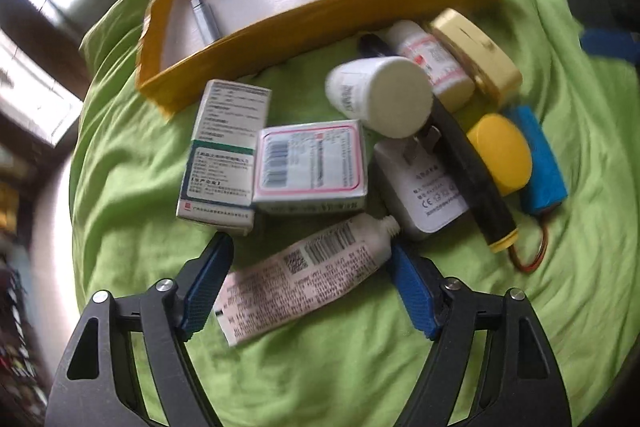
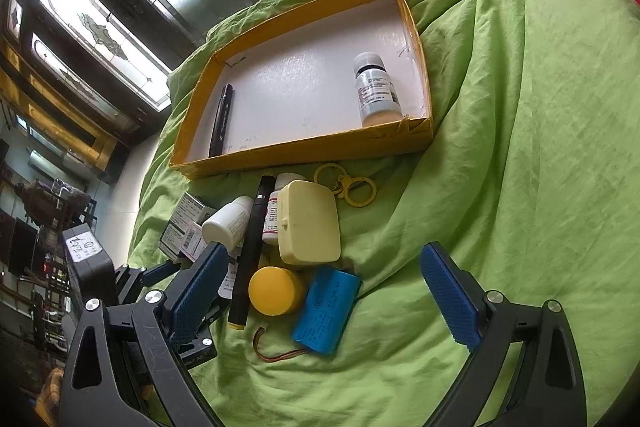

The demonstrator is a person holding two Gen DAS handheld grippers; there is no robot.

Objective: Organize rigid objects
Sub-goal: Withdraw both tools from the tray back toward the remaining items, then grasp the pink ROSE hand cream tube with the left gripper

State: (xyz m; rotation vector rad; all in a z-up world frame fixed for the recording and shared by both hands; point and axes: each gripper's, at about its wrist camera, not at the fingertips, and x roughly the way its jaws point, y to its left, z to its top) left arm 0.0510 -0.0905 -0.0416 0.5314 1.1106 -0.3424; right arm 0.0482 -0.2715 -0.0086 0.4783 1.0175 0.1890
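A yellow cardboard tray lies on the green sheet, holding a black marker and a small bottle. In front lies a pile: two medicine boxes, a white tube, a white charger, a white bottle, a black pen, a yellow jar, a blue battery and a cream case. My left gripper is open, its fingers either side of the tube. My right gripper is open above the jar and battery.
A yellow key ring lies beside the tray's near wall. A red-labelled small bottle rests against the cream case. The green sheet rises in folds to the right. Windows and shelves stand at the left.
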